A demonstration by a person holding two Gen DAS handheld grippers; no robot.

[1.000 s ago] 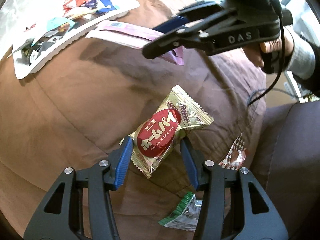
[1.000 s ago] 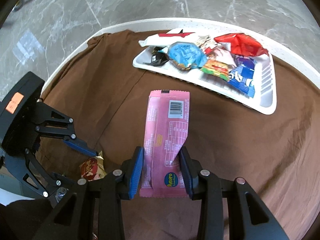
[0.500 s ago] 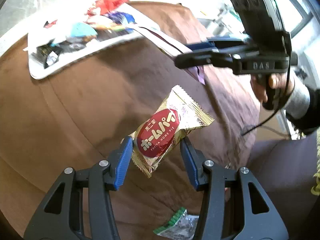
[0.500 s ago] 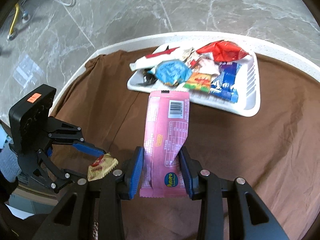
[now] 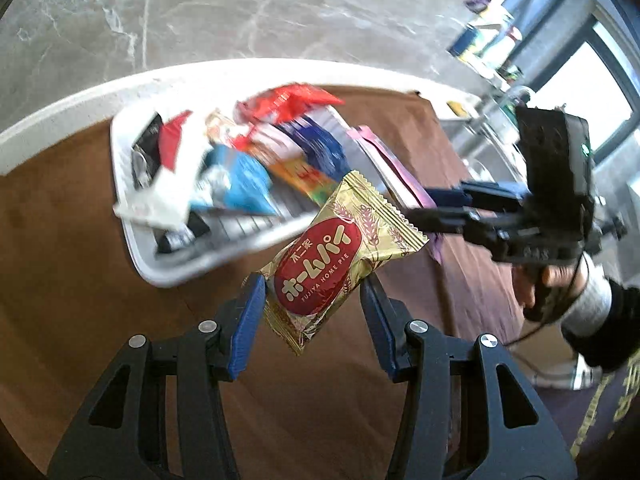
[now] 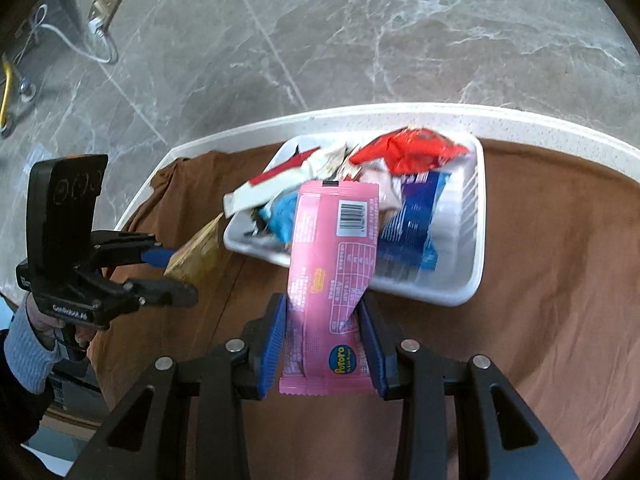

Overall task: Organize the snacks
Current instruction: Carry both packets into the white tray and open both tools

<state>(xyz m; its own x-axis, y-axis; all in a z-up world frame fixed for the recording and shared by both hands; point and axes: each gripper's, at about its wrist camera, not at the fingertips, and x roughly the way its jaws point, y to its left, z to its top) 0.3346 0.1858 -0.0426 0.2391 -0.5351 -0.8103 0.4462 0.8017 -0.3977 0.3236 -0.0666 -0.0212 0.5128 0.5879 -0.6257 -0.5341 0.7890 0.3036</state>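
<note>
- The white tray (image 6: pixel 476 280) is the landmark here: it sits on the brown cloth (image 6: pixel 560 300) over the tabletop (image 6: pixel 520 120), already heaped with wrapped snacks.
- The left gripper (image 5: pixel 312 312) has its fingers clamped on the gold pie packet (image 5: pixel 340 256), held in the air just short of the tray's near rim.
- The right gripper (image 6: pixel 322 340) has its fingers clamped on the low end of the pink snack bar (image 6: pixel 334 264); the bar's top end already reaches over the tray's near wall.
- To my eye, both packets are on their way into the tray, and the two grippers are closing on it from opposite sides.
- I'd carry each packet fully past the rim before parting the fingers, otherwise it may slide back onto the cloth.
- The pink bar is long and floppy; I'd lay it flat over the blue packet (image 6: pixel 412 224) on the tray's emptier side rather than drop it on end.
- The pile near the red packet (image 6: pixel 404 148) looks loose, so a low, gentle release seems wise.
- I'd let one gripper go first, so the two don't knock together over the tray.
</note>
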